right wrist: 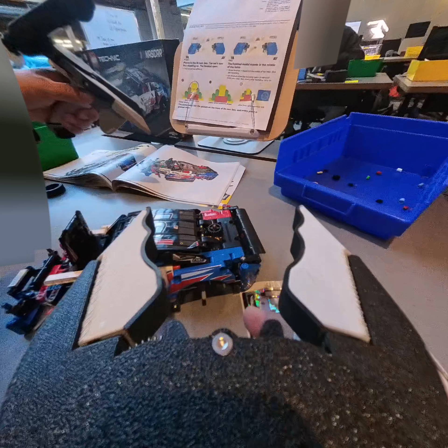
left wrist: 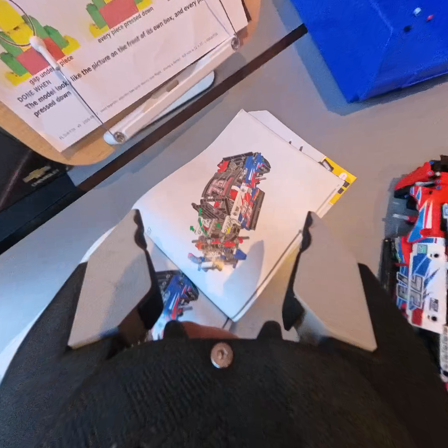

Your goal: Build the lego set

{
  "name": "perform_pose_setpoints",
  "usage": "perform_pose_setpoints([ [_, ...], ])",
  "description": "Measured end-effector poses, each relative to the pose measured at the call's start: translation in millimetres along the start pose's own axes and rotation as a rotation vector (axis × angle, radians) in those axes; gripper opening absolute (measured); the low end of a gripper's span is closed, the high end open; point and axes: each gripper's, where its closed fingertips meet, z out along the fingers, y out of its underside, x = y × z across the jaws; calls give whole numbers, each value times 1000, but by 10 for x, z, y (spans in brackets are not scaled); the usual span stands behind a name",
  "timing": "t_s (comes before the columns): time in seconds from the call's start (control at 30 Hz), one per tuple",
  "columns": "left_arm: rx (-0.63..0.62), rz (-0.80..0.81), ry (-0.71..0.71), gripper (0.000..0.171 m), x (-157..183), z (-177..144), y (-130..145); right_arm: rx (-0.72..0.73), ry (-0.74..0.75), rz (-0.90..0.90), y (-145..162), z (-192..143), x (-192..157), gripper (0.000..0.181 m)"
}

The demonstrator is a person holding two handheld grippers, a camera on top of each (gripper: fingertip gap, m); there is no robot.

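The part-built Lego car [right wrist: 206,247], with blue sides, a black roof and red trim, stands on the grey table [right wrist: 303,242]. My right gripper [right wrist: 224,210] is open and empty, and its two fingers straddle the car's rear section without touching it. The car's front section [right wrist: 48,278] lies to the left, partly hidden by my left finger. My left gripper [left wrist: 225,215] is open and empty, held above the open instruction booklet [left wrist: 286,201]. It also shows in the right wrist view [right wrist: 114,114], held in a hand. The car shows at the right edge of the left wrist view [left wrist: 421,254].
A blue bin [right wrist: 363,213] with several small loose pieces stands at the right. The booklet [right wrist: 194,186] lies behind the car. Behind it are the set's box [right wrist: 135,72] and an instruction sheet on a stand [right wrist: 230,72]. A black tyre [right wrist: 55,189] and a green bin [right wrist: 58,152] are at the left.
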Motion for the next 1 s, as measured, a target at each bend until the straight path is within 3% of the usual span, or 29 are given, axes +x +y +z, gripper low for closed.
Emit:
perform_pose_setpoints([
  [0.07, 4, 11, -48, 126, -30, -171, 174, -5, 7, 4, 52, -110, -33, 111],
  [0.2, 17, -7, -176, 106, -236, -580, 608, -64, 43, 8, 288, -318, -128, 108],
  [0.33, -75, 31, -107, 109, 46, -612, 1065, -91, 34, 48, 307, -527, -338, 108],
  [0.4, -116, 71, -93, 110, 161, -444, 1044, -84, 36, 37, 247, -583, -416, 106],
  [0.5, -183, 119, 29, 111, 428, -24, 776, -88, 35, 16, 186, -581, -514, 105],
  [0.63, -403, 151, 89, 117, 457, 582, 536, -113, 17, 6, 127, -523, -573, 105],
  [0.73, -532, 299, 73, 127, 345, 839, 338, -100, -3, -1, -75, -447, -487, 105],
  [0.83, -534, 467, 151, 127, 385, 932, 84, -80, -16, -18, -332, -273, -309, 103],
  [0.9, -545, 544, 191, 128, 419, 1014, 84, -77, -23, -15, -461, -132, -196, 103],
  [1.0, -631, 669, 191, 134, 378, 1164, 372, -61, -51, 17, -574, -8, -139, 102],
])
